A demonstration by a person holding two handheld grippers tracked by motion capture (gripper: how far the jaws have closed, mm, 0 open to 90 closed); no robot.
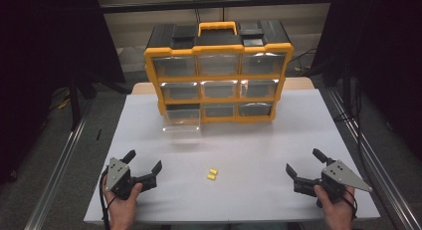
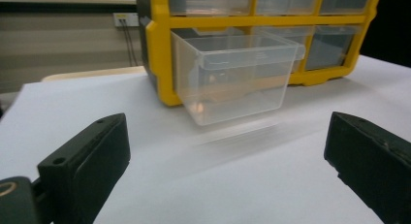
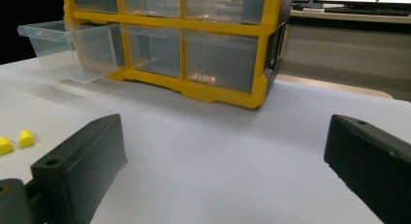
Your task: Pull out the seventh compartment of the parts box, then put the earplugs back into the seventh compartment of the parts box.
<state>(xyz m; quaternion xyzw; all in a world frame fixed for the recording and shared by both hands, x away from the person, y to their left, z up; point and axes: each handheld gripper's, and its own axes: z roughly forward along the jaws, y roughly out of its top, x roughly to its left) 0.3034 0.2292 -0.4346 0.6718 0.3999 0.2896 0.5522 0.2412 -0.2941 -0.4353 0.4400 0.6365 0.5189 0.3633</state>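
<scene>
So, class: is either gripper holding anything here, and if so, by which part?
Nothing is held. The left gripper and right gripper are both open and empty; the two yellow earplugs lie untouched on the table between them.

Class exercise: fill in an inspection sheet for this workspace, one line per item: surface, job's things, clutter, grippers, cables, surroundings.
Surface: white table, flat, bare around the parts.
Job's things: two yellow earplugs lie side by side at front centre; yellow drawer organizer stands at the back, its bottom-left clear drawer pulled out.
Clutter: nothing seen.
Grippers: left gripper and right gripper both open, holding nothing, resting near the front corners.
Cables: one black cable trails from the left gripper.
Surroundings: dark curtains at both sides, grey floor.
</scene>
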